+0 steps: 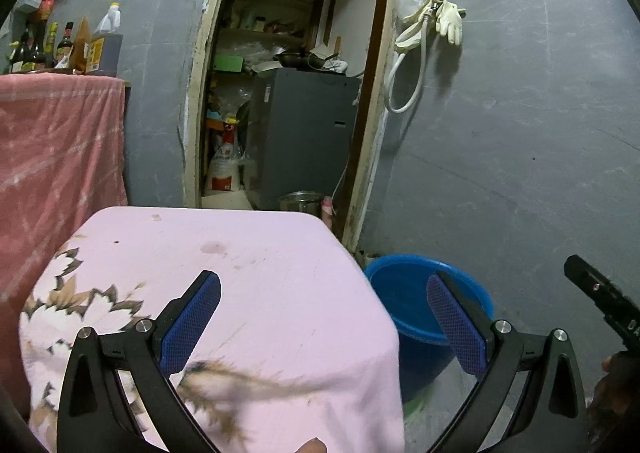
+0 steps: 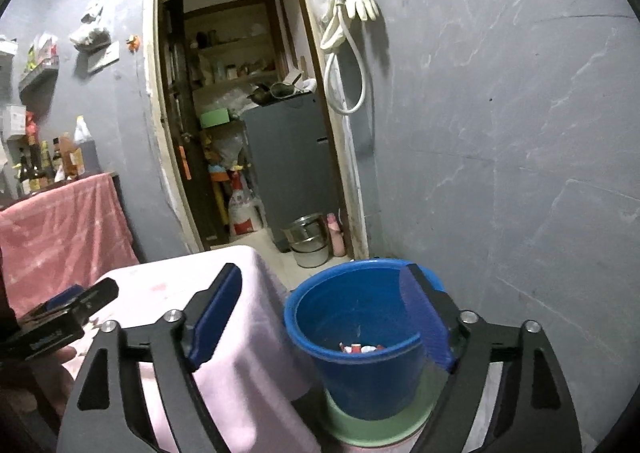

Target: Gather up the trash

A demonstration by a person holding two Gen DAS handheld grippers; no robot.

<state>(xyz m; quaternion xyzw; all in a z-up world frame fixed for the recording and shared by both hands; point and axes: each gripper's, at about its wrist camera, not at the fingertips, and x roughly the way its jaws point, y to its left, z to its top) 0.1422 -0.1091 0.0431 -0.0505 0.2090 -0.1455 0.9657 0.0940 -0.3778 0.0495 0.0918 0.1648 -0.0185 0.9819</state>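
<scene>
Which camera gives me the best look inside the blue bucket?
The right wrist view: it looks down into the bucket and shows red and white trash at its bottom. The left wrist view catches only the bucket's rim and upper wall, partly hidden behind the table and a finger.

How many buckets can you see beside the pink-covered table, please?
1: a blue bucket stands on the floor just right of the pink-covered table, on a green base, with red-and-white trash in its bottom. Others may be hidden behind the table.

Trash (image 2: 361, 348) in blue bucket (image 2: 352, 317) too small to identify; bucket base hidden behind right tongs (image 2: 324, 319).
</scene>
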